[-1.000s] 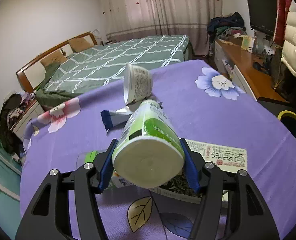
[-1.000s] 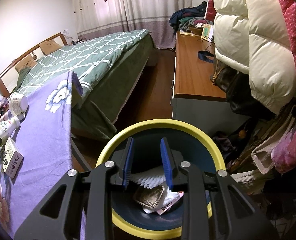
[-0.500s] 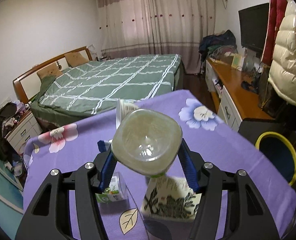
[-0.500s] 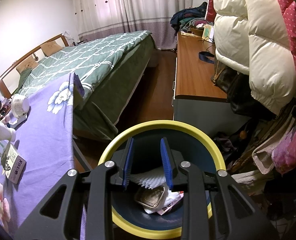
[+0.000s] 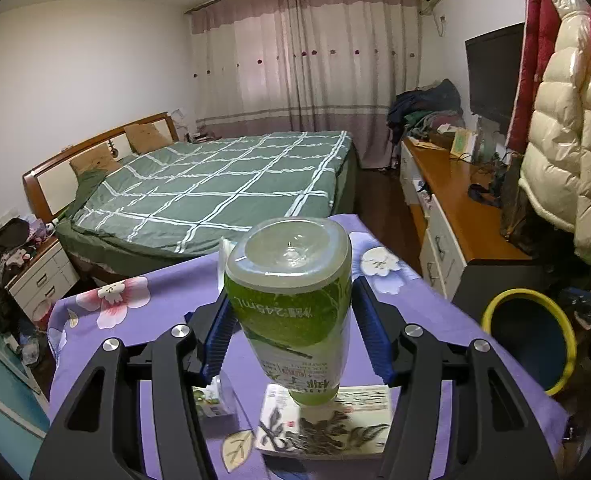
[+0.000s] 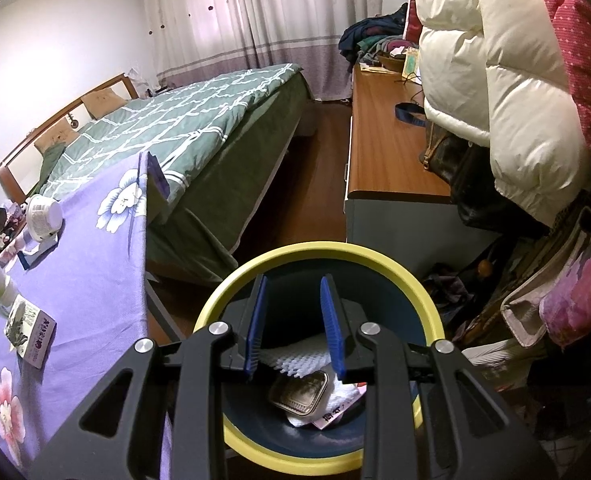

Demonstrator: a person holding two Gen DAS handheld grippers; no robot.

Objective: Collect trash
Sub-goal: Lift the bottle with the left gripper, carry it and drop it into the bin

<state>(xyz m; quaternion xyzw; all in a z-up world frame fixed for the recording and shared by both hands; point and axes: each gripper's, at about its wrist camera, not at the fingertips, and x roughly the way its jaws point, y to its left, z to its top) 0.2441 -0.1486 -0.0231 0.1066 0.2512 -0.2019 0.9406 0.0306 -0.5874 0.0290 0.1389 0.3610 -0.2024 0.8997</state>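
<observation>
My left gripper (image 5: 291,316) is shut on a green-labelled plastic bottle (image 5: 291,304), held bottom-up above the purple flowered tablecloth (image 5: 143,304). A printed box (image 5: 327,420) and a small green carton (image 5: 215,400) lie under it. The yellow-rimmed blue trash bin (image 5: 531,344) stands on the floor to the right. My right gripper (image 6: 293,320) is open and empty above that bin (image 6: 315,252), which holds a foil tray (image 6: 299,394), white foam and wrappers. A white cup (image 6: 43,216) lies on the cloth.
A green checked bed (image 5: 215,184) is behind the table. A wooden desk (image 6: 383,136) with drawers runs along the right, with jackets (image 6: 495,60) hanging over it and bags on the floor beside the bin. A small box (image 6: 31,332) lies on the tablecloth.
My left gripper has lifted the bottle off the table and tipped it from lying to upright, bottom up. The right gripper has stayed open above the bin.
</observation>
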